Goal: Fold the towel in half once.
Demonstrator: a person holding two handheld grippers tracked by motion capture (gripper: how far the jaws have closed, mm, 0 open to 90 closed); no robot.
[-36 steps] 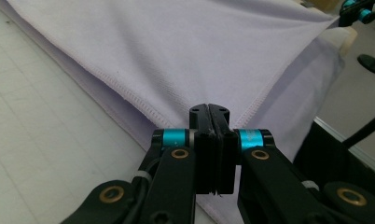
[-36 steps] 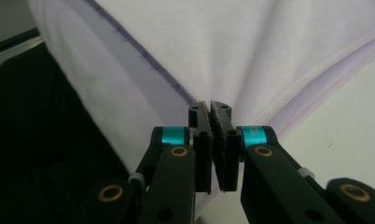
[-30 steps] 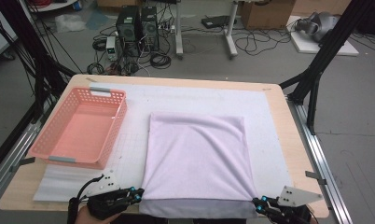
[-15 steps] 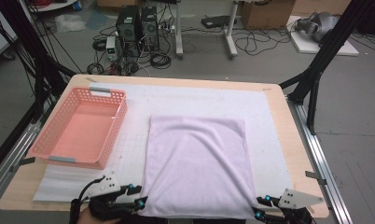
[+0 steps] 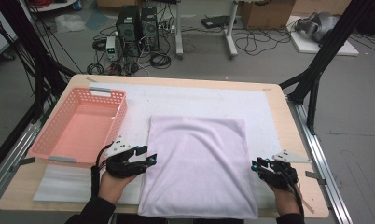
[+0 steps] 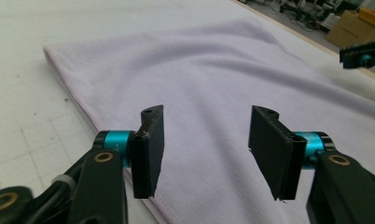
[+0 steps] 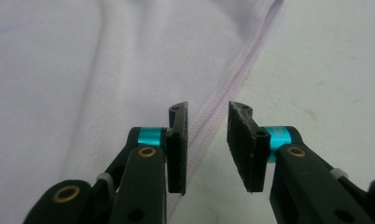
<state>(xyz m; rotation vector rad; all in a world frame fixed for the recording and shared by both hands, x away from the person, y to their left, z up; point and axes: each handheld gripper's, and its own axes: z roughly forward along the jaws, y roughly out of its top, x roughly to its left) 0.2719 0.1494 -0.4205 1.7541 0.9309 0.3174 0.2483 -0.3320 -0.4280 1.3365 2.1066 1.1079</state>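
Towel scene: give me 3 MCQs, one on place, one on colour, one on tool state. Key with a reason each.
1. Where does the basket sit relative to the towel?
A. on top of it
B. to its left
C. to its right

2. What colour is the basket?
A. pink
B. green
C. black

3. How does the left tool stand?
A. jaws apart, nothing gripped
B. clamped on the basket rim
C. clamped on a towel corner

Key: 1 B, the high view shows the basket at the table's left side, beside the towel. 2 A, its mesh walls are salmon pink. 3 A, the left gripper view shows a clear gap between the jaws above the towel.
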